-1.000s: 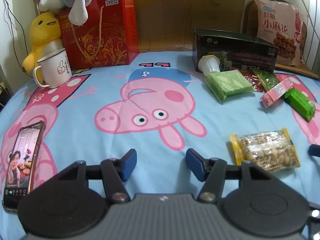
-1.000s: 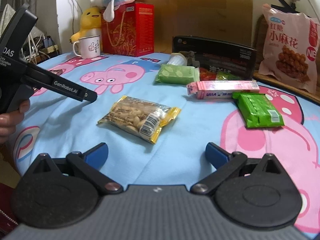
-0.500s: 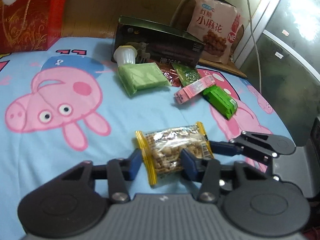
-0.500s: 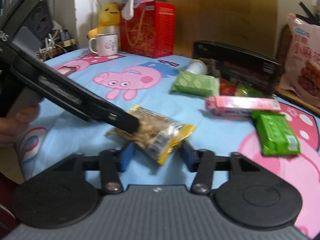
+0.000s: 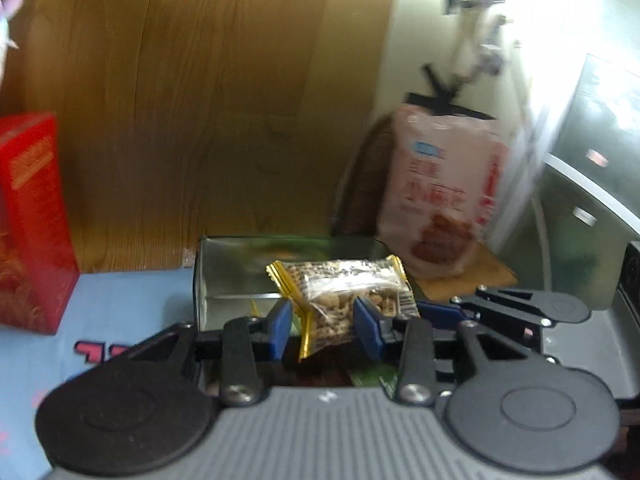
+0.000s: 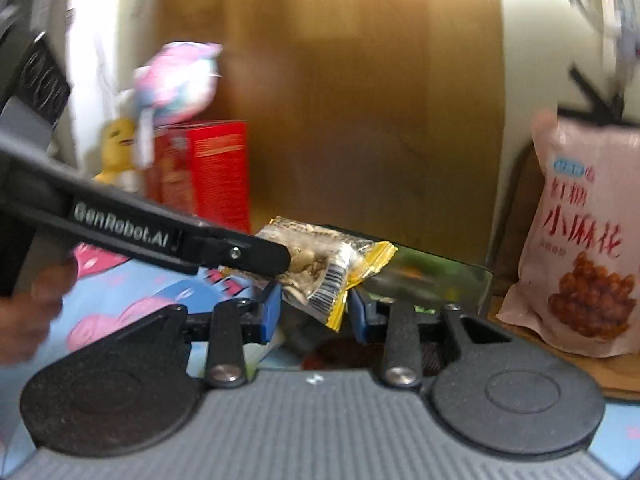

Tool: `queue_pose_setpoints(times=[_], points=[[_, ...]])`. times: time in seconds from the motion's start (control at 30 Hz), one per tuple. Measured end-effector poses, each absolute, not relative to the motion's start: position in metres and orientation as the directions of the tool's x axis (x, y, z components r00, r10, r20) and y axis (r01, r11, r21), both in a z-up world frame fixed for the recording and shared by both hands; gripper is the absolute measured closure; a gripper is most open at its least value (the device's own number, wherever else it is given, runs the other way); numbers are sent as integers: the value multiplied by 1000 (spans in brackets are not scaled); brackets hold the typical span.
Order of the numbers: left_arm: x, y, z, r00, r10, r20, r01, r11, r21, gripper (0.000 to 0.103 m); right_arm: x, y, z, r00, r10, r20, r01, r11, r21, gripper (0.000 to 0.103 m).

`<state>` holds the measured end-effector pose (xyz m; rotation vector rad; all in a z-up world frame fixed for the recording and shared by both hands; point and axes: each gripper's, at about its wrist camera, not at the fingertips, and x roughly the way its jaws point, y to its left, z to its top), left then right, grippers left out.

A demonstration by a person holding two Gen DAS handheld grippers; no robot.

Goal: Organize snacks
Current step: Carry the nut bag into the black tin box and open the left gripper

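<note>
Peanut packet lifted, over open box

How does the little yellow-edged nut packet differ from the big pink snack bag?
The nut packet is small, clear with yellow ends; the pink bag is much larger and opaque with red lettering. The nut packet is held in the air by the left gripper and right gripper; the pink bag stands upright, untouched. Both are sealed snacks.

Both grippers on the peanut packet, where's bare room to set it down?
Inside the open box: its near-left floor looks bare, bordered by the box's left wall and the peanut packet. Bare blue bedsheet lies between the red box and the open box. Crowded: below both grippers, where other wrappers lie, and right, by the pink snack bag.
</note>
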<state>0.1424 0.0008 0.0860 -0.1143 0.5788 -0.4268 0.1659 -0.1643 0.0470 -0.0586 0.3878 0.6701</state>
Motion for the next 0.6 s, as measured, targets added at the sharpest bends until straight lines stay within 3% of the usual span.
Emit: queue_pose_setpoints(times=[0.1,0.13,0.23,0.27,0.33,0.43,0.5,0.57,0.6], points=[[171,-4,74,757,-366,-541,302,931,-207,71,203,-160,38,688,590,-423,-606,787,113,60],[176,-5,69,765,-336,-550,279,942,-189,66,210,-156,34,687,581,-436,-604,791,103,60],[180,5,62,742,-339,-578,262,941,-215,66,210,-148,32,709,558,-431,-602,797,41,46],[173,13,65,744,-361,-561,269,932,-243,65,207,-148,33,728,544,-418,-595,803,10,46],[152,34,71,767,-399,-503,275,912,-303,54,189,-159,39,766,543,-344,-578,816,0,46],[128,66,64,776,-411,-478,238,893,-381,53,166,-181,38,684,668,-293,-657,739,148,47],[128,75,47,745,-423,-516,205,881,-426,54,166,-177,24,560,749,-354,-698,657,286,49],[135,76,28,705,-421,-571,171,882,-440,55,171,-160,9,513,744,-427,-691,654,309,60],[139,75,21,689,-419,-592,151,881,-448,55,174,-150,3,511,731,-452,-689,663,293,60]])
